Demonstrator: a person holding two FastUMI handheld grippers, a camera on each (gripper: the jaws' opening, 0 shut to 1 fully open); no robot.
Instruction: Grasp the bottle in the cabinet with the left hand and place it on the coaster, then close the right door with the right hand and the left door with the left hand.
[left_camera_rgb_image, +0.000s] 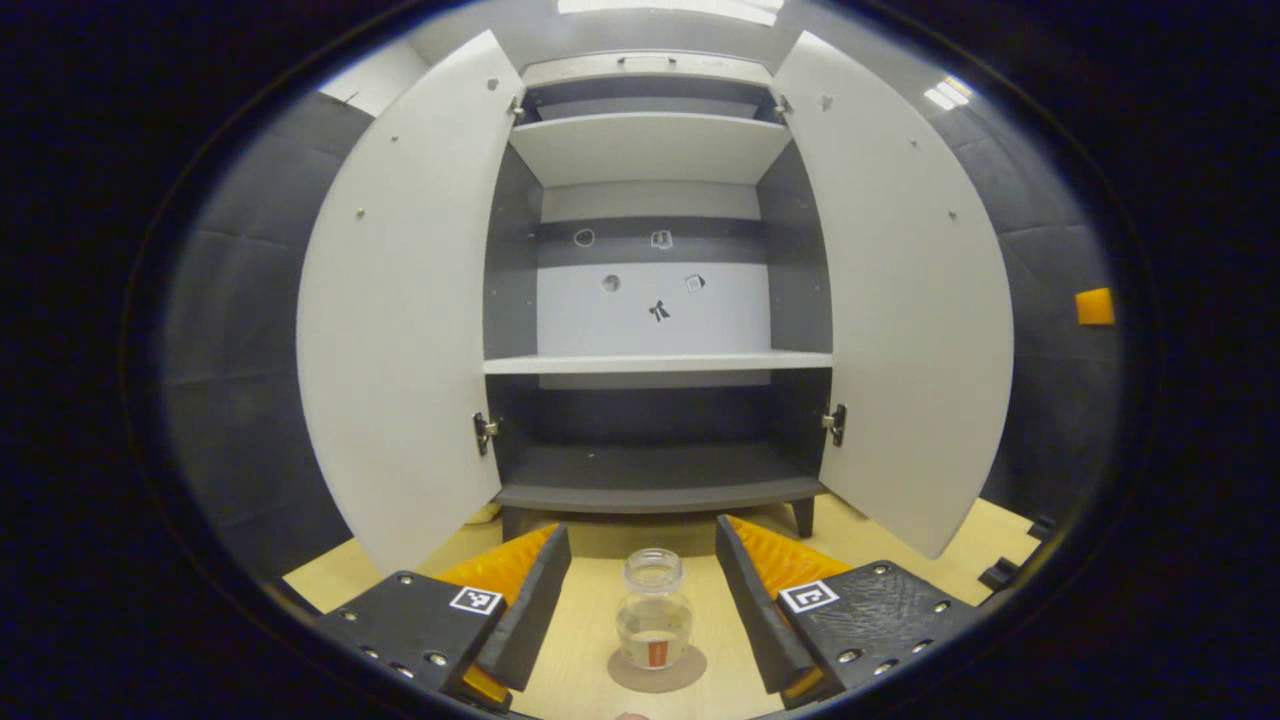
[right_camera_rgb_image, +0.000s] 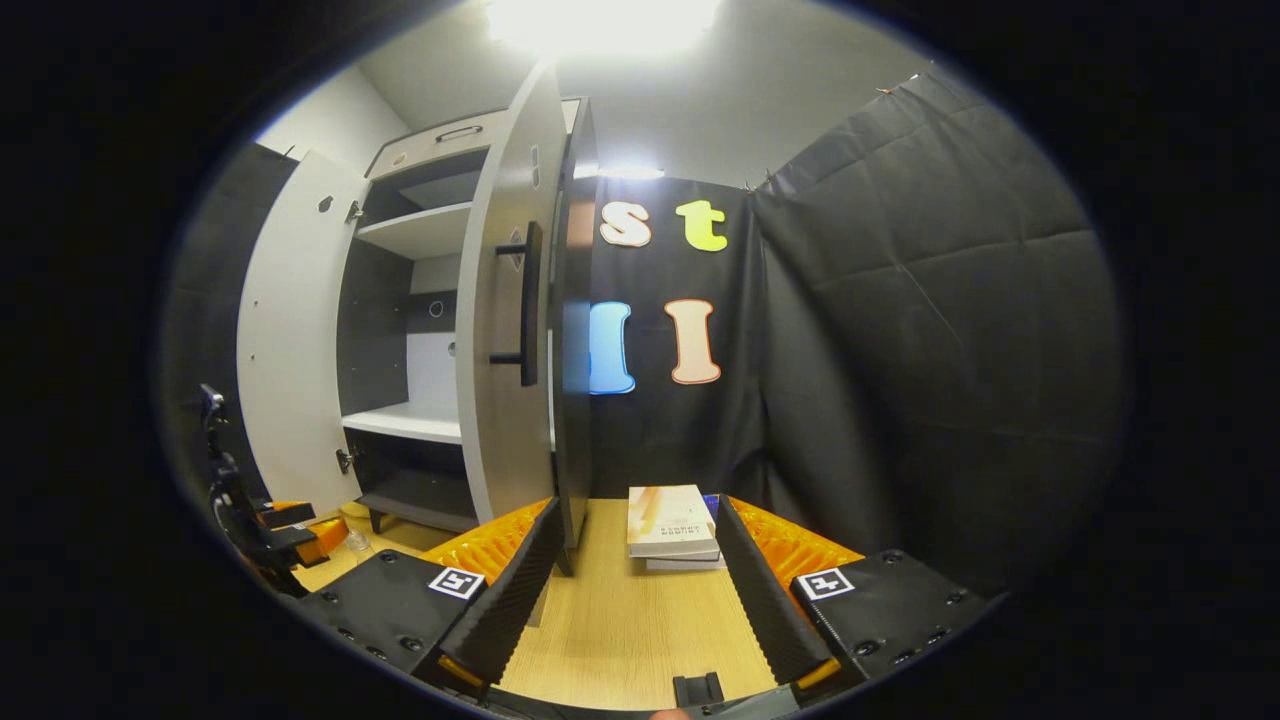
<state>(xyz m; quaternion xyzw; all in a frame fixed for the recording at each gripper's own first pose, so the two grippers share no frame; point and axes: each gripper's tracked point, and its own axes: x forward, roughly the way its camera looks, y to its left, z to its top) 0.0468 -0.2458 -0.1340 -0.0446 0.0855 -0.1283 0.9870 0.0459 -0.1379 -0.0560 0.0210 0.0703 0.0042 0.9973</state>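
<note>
Already the bottle (left_camera_rgb_image: 653, 608) stands upright on the round coaster (left_camera_rgb_image: 657, 670) at the bottom centre of the left gripper view, on the pale wooden table (left_camera_rgb_image: 590, 620). It is a small clear jar-like bottle with an open mouth, and a little liquid sits in its lower part. The left gripper (left_camera_rgb_image: 642, 590) has its fingers spread wide, one on each side of the bottle and well apart from it, touching nothing.

Behind the bottle, filling the middle of that view, the cabinet (left_camera_rgb_image: 655, 300) stands with both doors swung open: the left door (left_camera_rgb_image: 400, 310) at the left of the frame and the right door (left_camera_rgb_image: 900, 300) at the right. Its shelves (left_camera_rgb_image: 655, 363) are bare.

In the right gripper view the right gripper (right_camera_rgb_image: 632, 570) is also spread wide over the table, holding nothing. The right door (right_camera_rgb_image: 500, 330) appears edge-on in the upper middle of the frame, with a dark bar handle (right_camera_rgb_image: 528, 303) on its outer face. Between the fingers, farther back on the table, lies a short stack of books (right_camera_rgb_image: 672, 528). At the lower left edge of this view the left gripper (right_camera_rgb_image: 285, 530) can be seen, with the bottle (right_camera_rgb_image: 357, 541) just beside it.
</note>
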